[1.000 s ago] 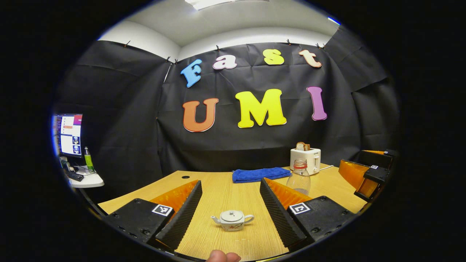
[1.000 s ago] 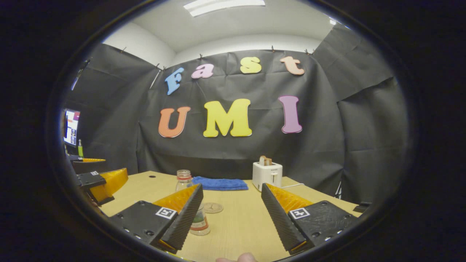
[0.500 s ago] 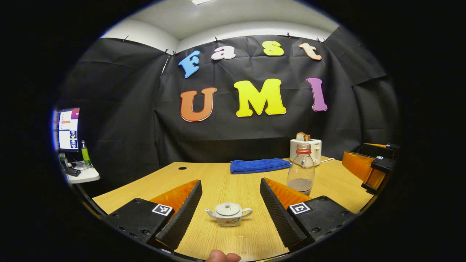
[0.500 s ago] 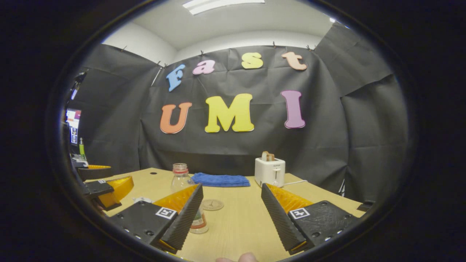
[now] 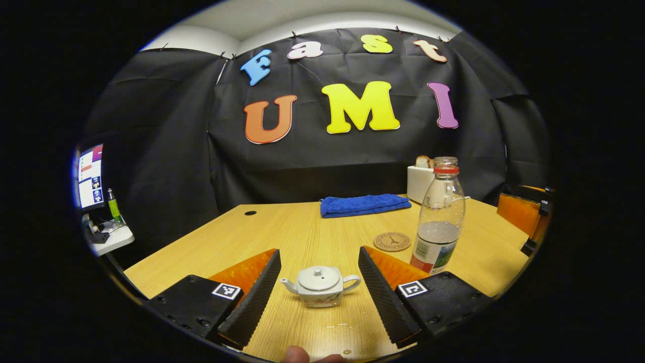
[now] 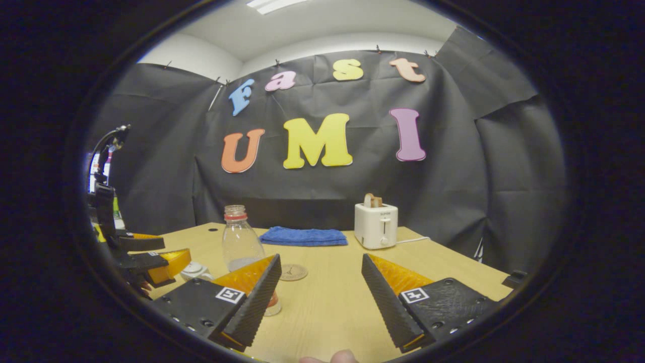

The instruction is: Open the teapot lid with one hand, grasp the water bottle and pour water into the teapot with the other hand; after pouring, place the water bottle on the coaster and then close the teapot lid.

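Nothing is done yet, I judge: my left claw [image 5: 318,292] gapes empty around the lidded teapot [image 5: 320,286] on the table [image 5: 282,232], my right claw [image 6: 321,297] gapes empty beside the bottle [image 6: 241,247], coaster [image 5: 392,241] bare.
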`<action>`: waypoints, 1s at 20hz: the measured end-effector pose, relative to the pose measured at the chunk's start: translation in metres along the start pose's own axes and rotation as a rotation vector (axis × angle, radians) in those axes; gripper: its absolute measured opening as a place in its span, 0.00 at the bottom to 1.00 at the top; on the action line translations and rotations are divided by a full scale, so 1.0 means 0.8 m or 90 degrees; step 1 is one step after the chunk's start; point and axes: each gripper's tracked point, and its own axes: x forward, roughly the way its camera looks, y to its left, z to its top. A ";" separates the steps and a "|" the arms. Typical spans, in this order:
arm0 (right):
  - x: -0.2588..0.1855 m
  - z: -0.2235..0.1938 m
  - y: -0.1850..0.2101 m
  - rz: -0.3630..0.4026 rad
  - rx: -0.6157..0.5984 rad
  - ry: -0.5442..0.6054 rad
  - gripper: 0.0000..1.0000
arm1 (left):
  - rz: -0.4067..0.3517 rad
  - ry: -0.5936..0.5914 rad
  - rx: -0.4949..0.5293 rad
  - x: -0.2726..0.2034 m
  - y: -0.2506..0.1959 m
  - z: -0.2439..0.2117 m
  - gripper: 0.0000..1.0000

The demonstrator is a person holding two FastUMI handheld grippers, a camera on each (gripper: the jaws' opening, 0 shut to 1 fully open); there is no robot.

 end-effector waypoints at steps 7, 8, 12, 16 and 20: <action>0.008 -0.005 -0.020 -0.015 -0.004 0.004 0.95 | 0.006 0.064 -0.006 0.032 0.004 -0.021 0.73; 0.010 -0.007 -0.019 -0.013 -0.003 0.006 0.96 | 0.008 0.069 -0.005 0.035 0.007 -0.023 0.67; 0.015 -0.015 -0.013 0.010 -0.006 0.014 0.96 | -0.001 0.098 -0.009 0.039 0.000 -0.039 0.51; 0.019 -0.018 -0.009 0.024 -0.009 0.019 0.96 | 0.007 0.106 -0.016 0.043 0.002 -0.039 0.44; 0.021 -0.025 0.004 0.049 -0.010 0.027 0.96 | 0.009 0.103 -0.008 0.047 0.004 -0.038 0.30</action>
